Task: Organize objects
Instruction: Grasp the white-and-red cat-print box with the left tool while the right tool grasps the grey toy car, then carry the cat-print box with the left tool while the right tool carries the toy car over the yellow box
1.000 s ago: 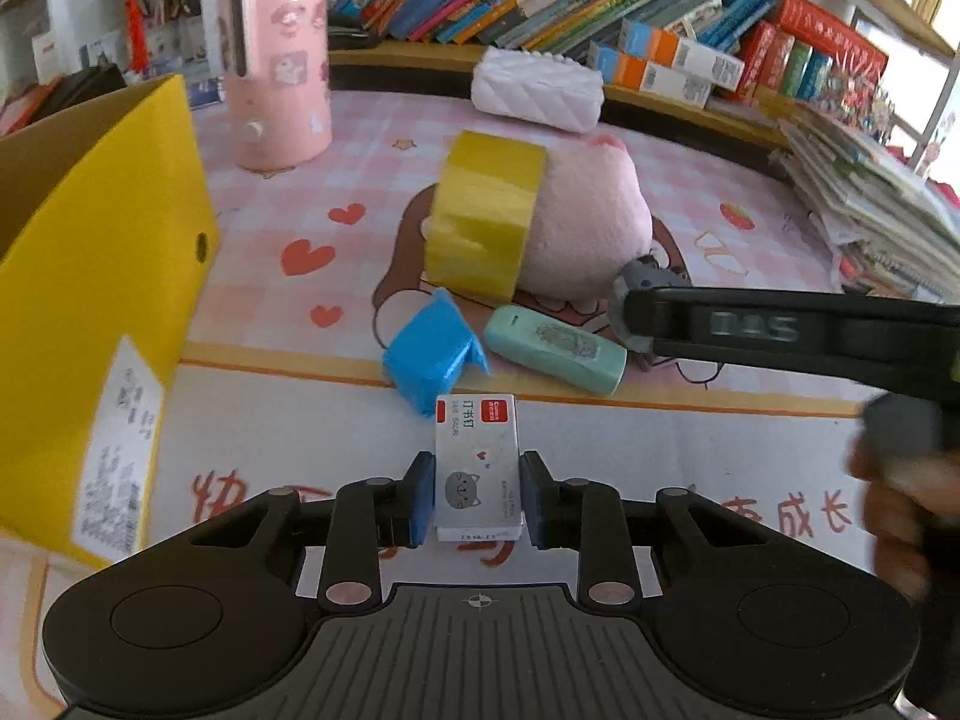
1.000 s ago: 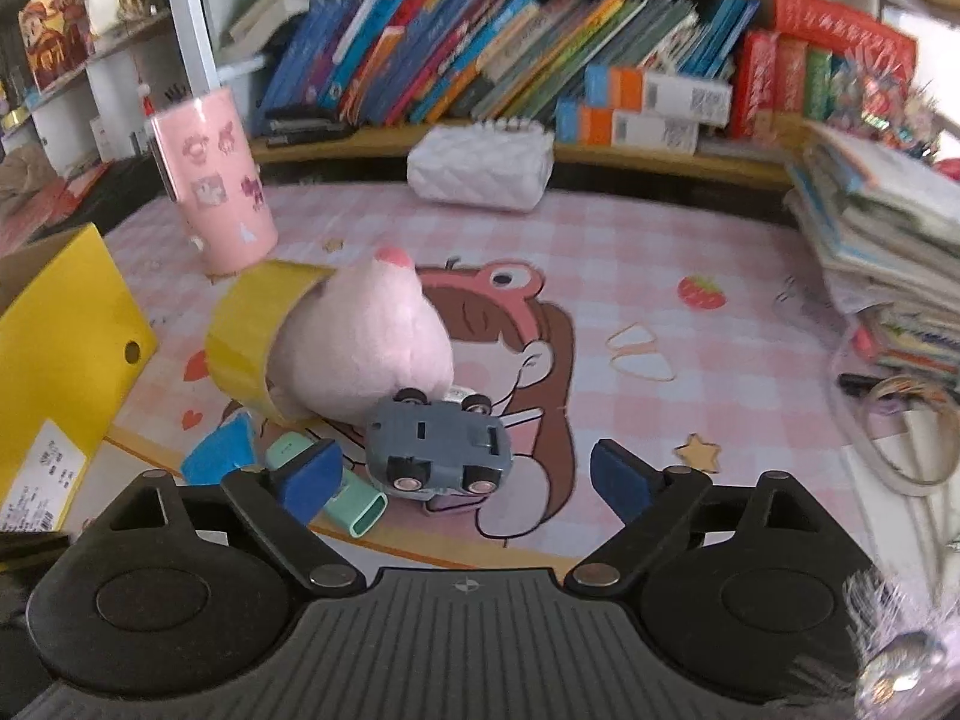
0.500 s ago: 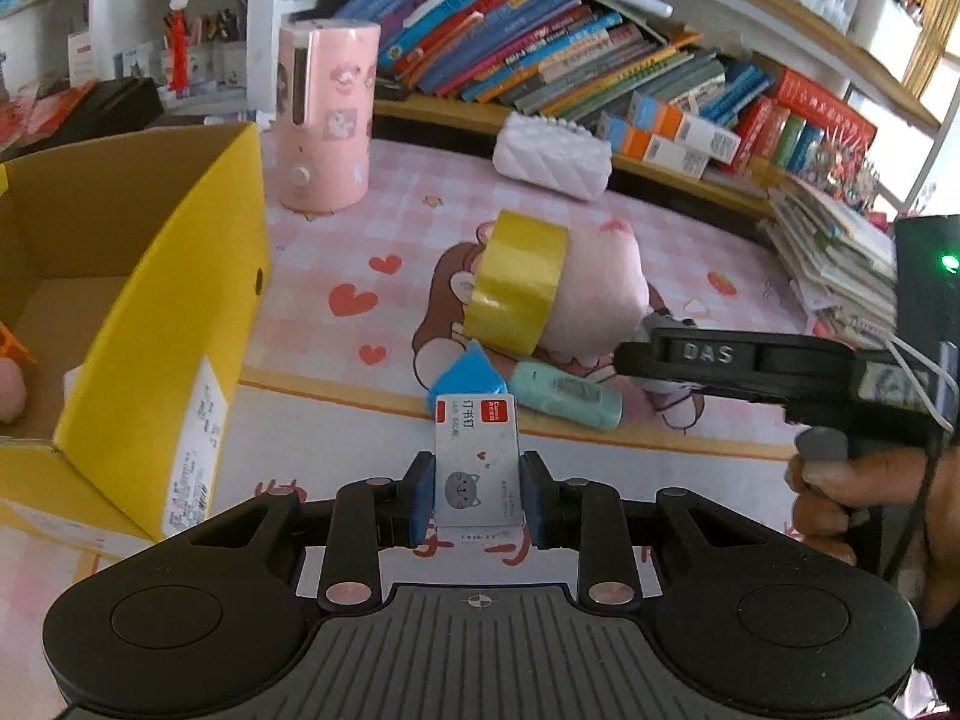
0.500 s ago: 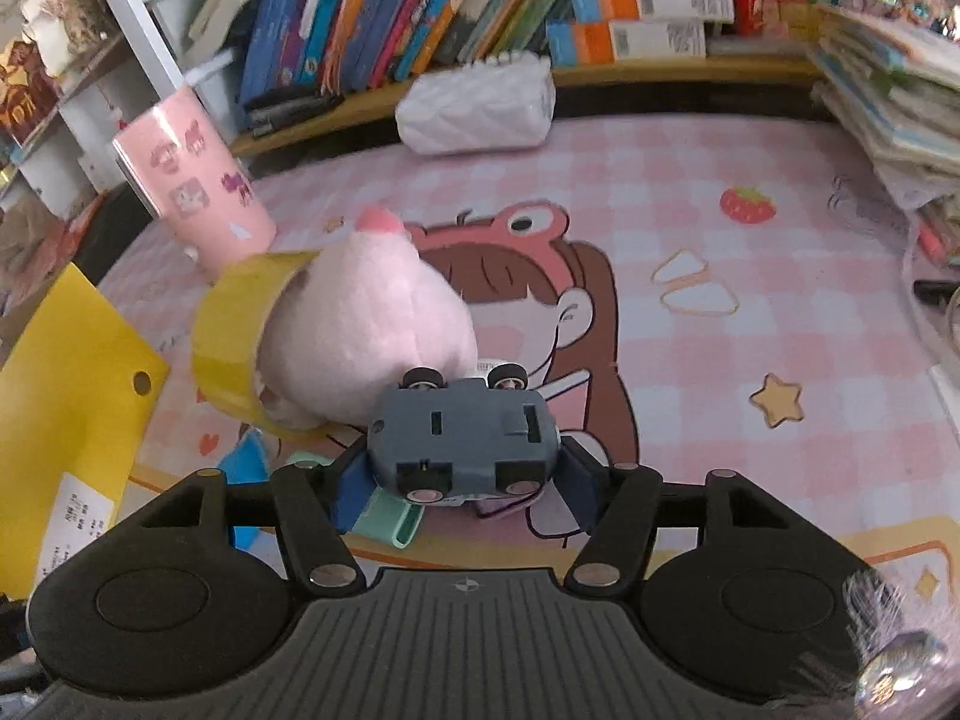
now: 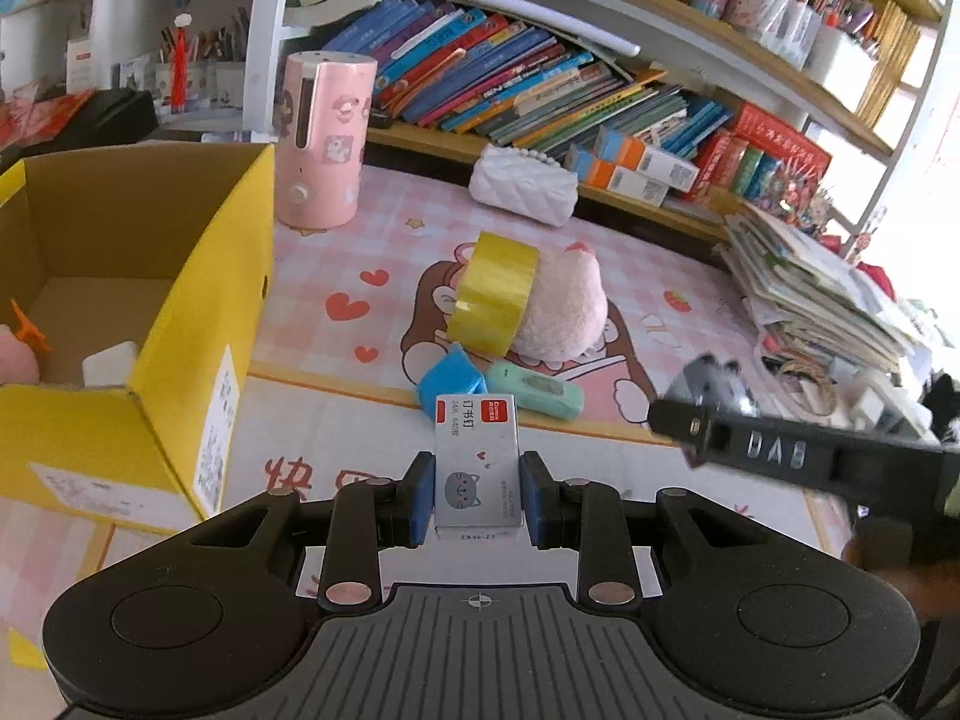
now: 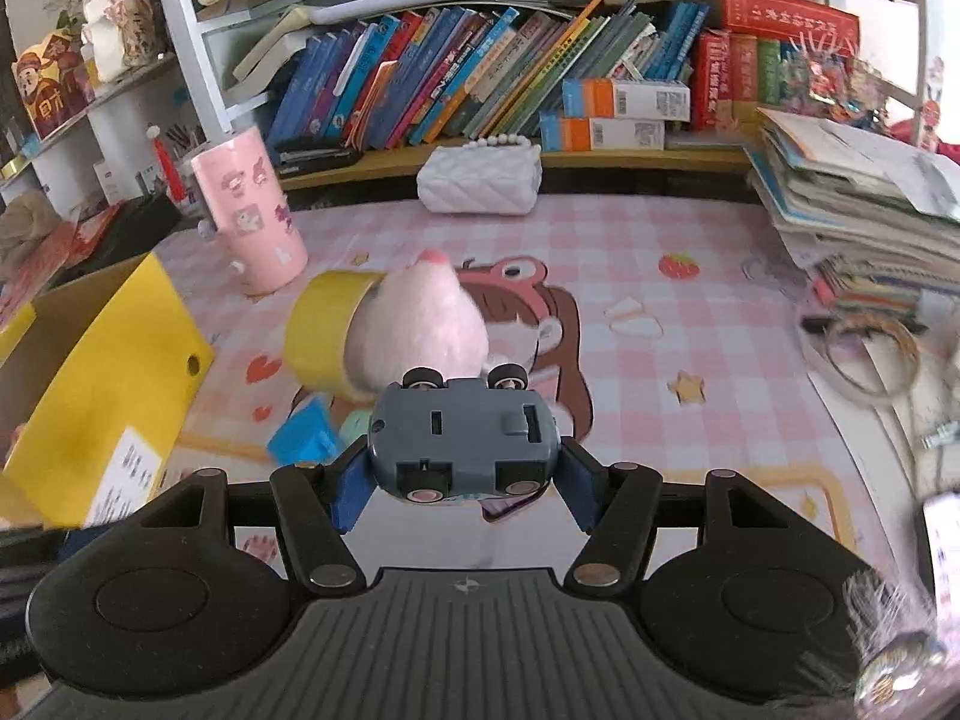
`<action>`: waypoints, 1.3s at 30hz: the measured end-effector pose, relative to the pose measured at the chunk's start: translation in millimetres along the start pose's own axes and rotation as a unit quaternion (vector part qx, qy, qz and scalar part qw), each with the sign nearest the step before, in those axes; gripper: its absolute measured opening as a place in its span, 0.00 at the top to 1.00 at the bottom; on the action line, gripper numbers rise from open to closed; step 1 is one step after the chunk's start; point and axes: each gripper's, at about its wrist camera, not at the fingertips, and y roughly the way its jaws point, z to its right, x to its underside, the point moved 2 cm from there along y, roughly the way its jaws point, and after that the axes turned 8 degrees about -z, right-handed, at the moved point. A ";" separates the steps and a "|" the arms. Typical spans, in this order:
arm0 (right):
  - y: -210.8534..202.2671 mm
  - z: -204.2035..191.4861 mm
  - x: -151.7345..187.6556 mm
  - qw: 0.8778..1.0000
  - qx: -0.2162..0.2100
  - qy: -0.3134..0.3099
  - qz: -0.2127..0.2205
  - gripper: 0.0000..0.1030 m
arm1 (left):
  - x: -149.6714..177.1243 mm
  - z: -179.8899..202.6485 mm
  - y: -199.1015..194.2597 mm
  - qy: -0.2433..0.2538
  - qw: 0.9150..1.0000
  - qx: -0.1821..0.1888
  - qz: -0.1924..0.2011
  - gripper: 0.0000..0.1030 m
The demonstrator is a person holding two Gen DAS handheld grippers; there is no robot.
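- My left claw (image 5: pixel 477 498) is clenched on a staple box (image 5: pixel 477 468), a white carton with a red label and a small cat drawing; its blue pads press both long sides and the box sticks out forward above the tabletop (image 5: pixel 336 420).
- My right claw (image 6: pixel 462 480) grips a grey toy car (image 6: pixel 462 438) turned belly-up, wheels toward the camera, a blue pad on each flank, clear of the tabletop.
- In the left view the right claw comes in from 3 o'clock as a black bar, with the car blurred at its tip.
- A yellow box (image 5: pixel 198 324) stands open at 9 o'clock of the left claw; inside it I can see a pink thing, an orange clip and a white block, but not more.
- At 12 o'clock, just past the staple box, lie a blue wedge (image 5: pixel 453 381) and a mint case (image 5: pixel 537 393), touching or nearly so.
- Behind them a tape roll (image 5: pixel 492 294) stands on edge against a pink plush (image 5: pixel 561 312).
- Farther back at 11 o'clock stands a pink tumbler (image 5: pixel 324 138); a white quilted purse (image 5: pixel 522 189) lies at 12 o'clock by the bookshelf (image 5: pixel 540 90).
- A pile of books (image 5: pixel 822 294) sits at 2 o'clock.
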 end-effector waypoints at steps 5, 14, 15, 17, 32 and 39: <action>-13.9 -15.8 18.6 1.000 0.011 -0.005 -0.003 0.41 | 11.1 -7.4 -15.1 0.009 1.000 0.012 0.008 0.73; -36.1 -59.8 52.8 1.000 0.014 -0.018 -0.007 0.41 | 39.1 -41.4 -48.5 0.002 1.000 0.020 0.010 0.73; -38.7 -65.0 56.2 1.000 0.014 -0.020 -0.008 0.41 | 41.5 -45.5 -52.7 0.000 1.000 0.020 0.011 0.73; -44.6 -77.3 63.9 1.000 0.013 -0.024 -0.008 0.41 | 47.1 -54.7 -61.7 -0.005 1.000 0.019 0.013 0.73; -68.1 -153.3 114.2 0.998 -0.012 -0.054 -0.020 0.41 | 90.2 -113.1 -119.0 -0.029 0.999 -0.002 0.022 0.73; -71.9 -185.7 134.7 0.997 -0.030 -0.069 -0.027 0.41 | 107.6 -139.9 -139.7 -0.045 0.998 -0.017 0.027 0.73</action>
